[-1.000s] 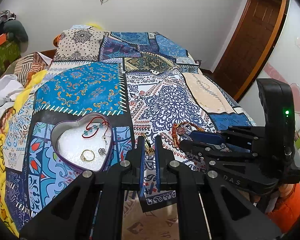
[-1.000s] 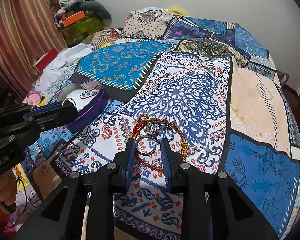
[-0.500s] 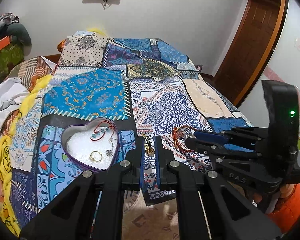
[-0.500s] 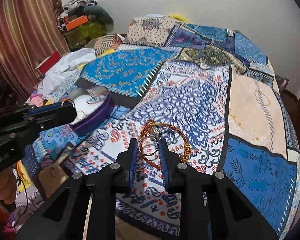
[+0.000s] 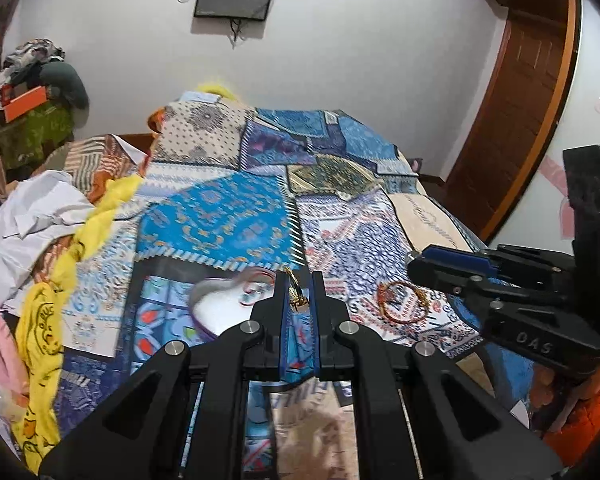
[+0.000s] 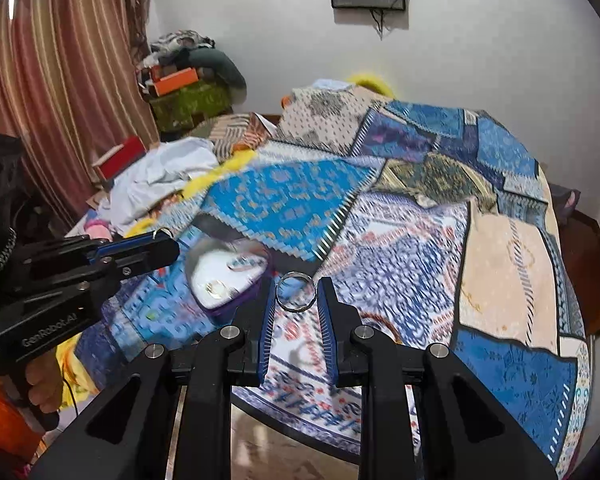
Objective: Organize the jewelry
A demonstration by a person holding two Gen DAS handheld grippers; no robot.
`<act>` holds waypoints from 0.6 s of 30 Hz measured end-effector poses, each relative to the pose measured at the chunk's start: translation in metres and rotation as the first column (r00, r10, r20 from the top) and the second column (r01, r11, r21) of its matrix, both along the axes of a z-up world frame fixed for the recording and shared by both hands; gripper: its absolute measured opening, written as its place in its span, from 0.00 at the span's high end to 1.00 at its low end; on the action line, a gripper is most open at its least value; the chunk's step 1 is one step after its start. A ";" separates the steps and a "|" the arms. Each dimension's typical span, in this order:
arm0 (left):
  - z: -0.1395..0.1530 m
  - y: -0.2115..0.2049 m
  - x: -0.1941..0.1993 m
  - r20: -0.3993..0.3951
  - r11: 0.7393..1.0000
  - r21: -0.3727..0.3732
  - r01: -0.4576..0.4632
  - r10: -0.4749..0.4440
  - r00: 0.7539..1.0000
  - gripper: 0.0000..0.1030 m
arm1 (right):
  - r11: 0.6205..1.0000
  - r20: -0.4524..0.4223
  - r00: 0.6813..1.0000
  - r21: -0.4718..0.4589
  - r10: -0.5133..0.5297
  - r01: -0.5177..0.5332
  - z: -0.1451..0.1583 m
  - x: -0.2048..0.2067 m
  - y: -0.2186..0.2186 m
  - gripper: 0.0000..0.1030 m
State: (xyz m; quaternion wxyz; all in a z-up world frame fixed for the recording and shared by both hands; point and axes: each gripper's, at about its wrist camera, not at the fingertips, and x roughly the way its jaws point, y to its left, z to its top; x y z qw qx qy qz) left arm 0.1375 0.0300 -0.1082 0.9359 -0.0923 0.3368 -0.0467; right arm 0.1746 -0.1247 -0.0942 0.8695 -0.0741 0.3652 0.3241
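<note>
Thin silver metal ring [image 6: 296,292] pinched between the blue-padded fingers of the right gripper [image 6: 296,300], at centre frame of the right wrist view, raised above the bedspread. Small gold-coloured jewelry piece [image 5: 298,300], exact type unclear, clamped in the nearly closed left gripper [image 5: 299,300] at centre of the left wrist view. Purple-rimmed heart-shaped box with white lining [image 6: 224,280] lies on the bed just left of the silver ring in frame; a gold ring [image 6: 214,289] and a red cord piece [image 6: 242,264] inside, both blurred. Red-and-orange beaded bracelet [image 5: 404,306] lies on the blue patchwork bedspread [image 6: 500,240], right of centre in the left view, below the right gripper's tips. Clothes pile [image 5: 36,216] at left edge.
</note>
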 end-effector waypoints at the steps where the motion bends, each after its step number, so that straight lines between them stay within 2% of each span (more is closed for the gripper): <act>1: 0.001 0.005 -0.001 0.004 1.000 0.003 -0.010 0.010 1.000 0.93 | 1.000 0.007 1.000 0.009 0.007 -0.008 0.003 -0.001 0.003 0.81; 10: 0.005 0.040 -0.008 0.018 0.996 0.026 -0.089 0.089 0.996 0.93 | 0.995 0.039 0.996 0.062 0.076 -0.078 0.018 -0.005 0.035 0.81; 18: -0.011 0.056 -0.005 -0.018 0.994 0.011 -0.108 0.108 0.994 0.93 | 0.991 0.002 0.993 0.064 0.114 -0.114 0.002 0.000 0.059 0.81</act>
